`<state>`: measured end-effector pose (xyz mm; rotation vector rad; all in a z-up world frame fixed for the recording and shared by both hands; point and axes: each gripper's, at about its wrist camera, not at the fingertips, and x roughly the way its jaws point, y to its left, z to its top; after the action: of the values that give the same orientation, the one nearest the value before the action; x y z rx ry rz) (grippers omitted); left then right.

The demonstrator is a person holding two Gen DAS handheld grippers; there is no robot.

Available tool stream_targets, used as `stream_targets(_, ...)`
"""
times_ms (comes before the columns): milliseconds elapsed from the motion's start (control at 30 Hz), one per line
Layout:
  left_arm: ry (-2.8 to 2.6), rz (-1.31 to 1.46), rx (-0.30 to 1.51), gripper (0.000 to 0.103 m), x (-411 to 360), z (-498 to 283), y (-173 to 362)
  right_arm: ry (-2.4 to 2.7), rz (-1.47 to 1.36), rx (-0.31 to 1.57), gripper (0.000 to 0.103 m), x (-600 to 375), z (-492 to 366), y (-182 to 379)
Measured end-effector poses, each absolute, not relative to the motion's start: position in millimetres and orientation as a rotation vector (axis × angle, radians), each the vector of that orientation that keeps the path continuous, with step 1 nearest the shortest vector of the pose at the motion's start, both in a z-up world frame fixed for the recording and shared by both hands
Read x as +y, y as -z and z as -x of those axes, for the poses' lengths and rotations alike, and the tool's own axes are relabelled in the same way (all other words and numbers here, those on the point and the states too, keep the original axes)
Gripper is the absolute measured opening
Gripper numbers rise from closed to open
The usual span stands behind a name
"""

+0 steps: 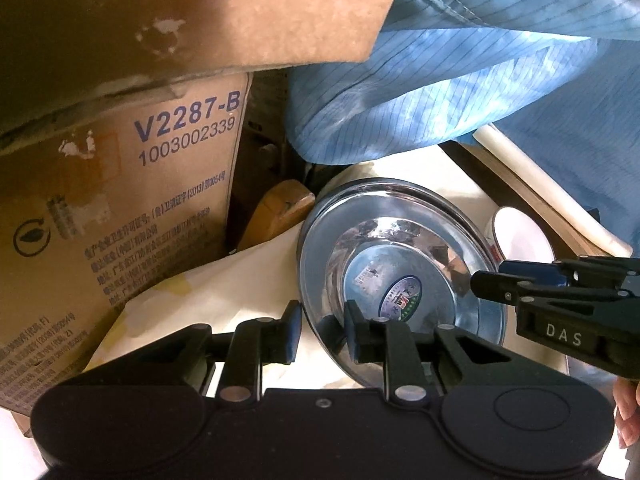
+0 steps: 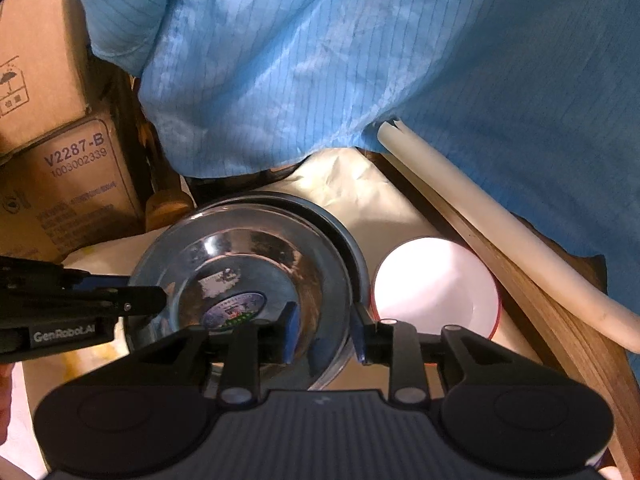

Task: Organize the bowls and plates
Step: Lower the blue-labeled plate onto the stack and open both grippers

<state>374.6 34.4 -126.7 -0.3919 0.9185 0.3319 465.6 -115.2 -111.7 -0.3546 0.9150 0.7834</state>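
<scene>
Steel bowl [image 2: 244, 280] sits on the pale cloth [image 2: 360, 196] beside the white bowl [image 2: 436, 284], its rim straddled by your left gripper [image 1: 322, 330] and your right gripper [image 2: 326, 332], jaws slightly apart, grip unclear.

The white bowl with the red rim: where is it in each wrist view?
Left wrist: white bowl with the red rim at the right edge, behind the right gripper.
Right wrist: right of centre, beside the shiny steel bowl.
Shared landmark: brown cardboard box printed V2287-B.
</scene>
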Motion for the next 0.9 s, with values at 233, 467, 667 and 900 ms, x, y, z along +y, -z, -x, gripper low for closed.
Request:
stream_targets(233, -0.331, 0.383, 0.916, 0.025, 34, -371, 126, -0.775, 0.345, 0.904, 0.036, -119, -456, 111)
stream_targets(467, -0.339, 0.389, 0.921, 0.044, 36, -365, 127, -0.757, 0.319, 0.882, 0.050, -127, -445, 107)
stream_targets(667, -0.318, 0.374, 0.916, 0.058, 32, -355, 123, -0.734, 0.290, 0.833, 0.072, -143, -427, 95)
stream_targets(900, -0.282, 0.353, 0.874, 0.081, 24, -342, 108, -0.661, 0.250, 0.761, 0.089, -169, -399, 76)
